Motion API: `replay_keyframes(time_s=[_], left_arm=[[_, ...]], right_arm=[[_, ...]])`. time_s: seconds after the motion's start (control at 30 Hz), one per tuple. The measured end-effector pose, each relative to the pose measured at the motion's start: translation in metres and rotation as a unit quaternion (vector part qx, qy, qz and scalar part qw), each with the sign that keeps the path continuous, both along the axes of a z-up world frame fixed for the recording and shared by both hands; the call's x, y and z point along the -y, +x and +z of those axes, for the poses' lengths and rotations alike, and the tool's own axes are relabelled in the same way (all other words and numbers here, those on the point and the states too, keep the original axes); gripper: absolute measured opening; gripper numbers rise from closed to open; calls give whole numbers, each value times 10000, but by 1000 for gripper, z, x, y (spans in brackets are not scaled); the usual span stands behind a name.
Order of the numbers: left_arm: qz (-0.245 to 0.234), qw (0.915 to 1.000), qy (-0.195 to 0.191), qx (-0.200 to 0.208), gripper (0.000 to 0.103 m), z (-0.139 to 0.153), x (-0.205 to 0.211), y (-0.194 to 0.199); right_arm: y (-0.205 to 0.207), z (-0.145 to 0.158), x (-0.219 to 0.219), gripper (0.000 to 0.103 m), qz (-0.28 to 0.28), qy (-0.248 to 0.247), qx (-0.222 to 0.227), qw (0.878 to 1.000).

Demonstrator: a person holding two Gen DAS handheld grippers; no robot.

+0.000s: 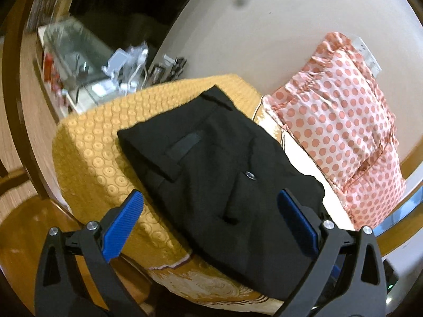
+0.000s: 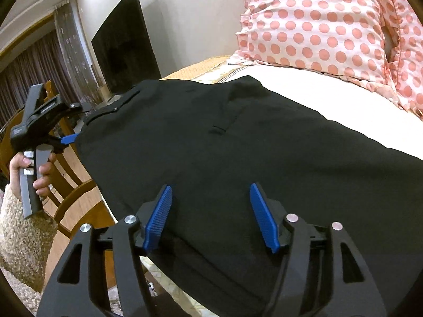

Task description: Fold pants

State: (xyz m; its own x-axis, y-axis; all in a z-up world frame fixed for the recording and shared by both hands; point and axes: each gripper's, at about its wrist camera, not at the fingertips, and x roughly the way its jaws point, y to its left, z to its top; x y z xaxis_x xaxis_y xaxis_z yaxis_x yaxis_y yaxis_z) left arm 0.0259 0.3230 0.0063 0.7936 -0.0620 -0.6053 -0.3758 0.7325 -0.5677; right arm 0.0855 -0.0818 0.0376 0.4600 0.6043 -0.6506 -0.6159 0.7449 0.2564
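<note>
Both tongs spread, left tongs (image 1: 211, 206), right tongs (image 2: 211, 198); folded pants (image 1: 211, 163) just ahead

A home living room: polka-dot pillow (image 2: 317, 21), dark television (image 2: 124, 42), curtains (image 2: 31, 63) and wooden chairs (image 2: 76, 185).

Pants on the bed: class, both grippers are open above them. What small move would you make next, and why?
Probably lower the right gripper onto the near edge of the pants and close. Both it and the left gripper hang open and hold nothing, and the pants, already partly folded, lie flat.
</note>
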Motion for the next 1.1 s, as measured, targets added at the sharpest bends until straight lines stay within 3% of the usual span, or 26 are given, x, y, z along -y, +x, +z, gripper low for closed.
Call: replay_keyframes(time_s=[0.33,0.5,0.6,0.77,0.87,1.0,1.1], left_arm=[[-147,9995,-268,103,100,0,4,8],[-424,9951,-782,423,96,2,6,3],[-495,9914,-1193,193,85,-10,7,2],[-542,9896,-1330,102,84,-10,18,-4],[-594,9915,-1151,101,84,-8,24,4],[-321,9959,-837,82,77,-6,15,15],[-48,9957,-916,98,77,-9,2,21]], right_arm=[[6,-5,-2,65,-7,143,-88,9999],[7,-6,-2,66,-15,209,-125,9997],[7,-6,-2,66,-17,210,-124,9997],[9,-6,0,67,-64,228,-126,9996],[10,-6,-1,67,-83,243,-167,9995],[8,-6,1,68,-112,261,-153,9995],[8,-6,6,68,-185,310,-122,9993]])
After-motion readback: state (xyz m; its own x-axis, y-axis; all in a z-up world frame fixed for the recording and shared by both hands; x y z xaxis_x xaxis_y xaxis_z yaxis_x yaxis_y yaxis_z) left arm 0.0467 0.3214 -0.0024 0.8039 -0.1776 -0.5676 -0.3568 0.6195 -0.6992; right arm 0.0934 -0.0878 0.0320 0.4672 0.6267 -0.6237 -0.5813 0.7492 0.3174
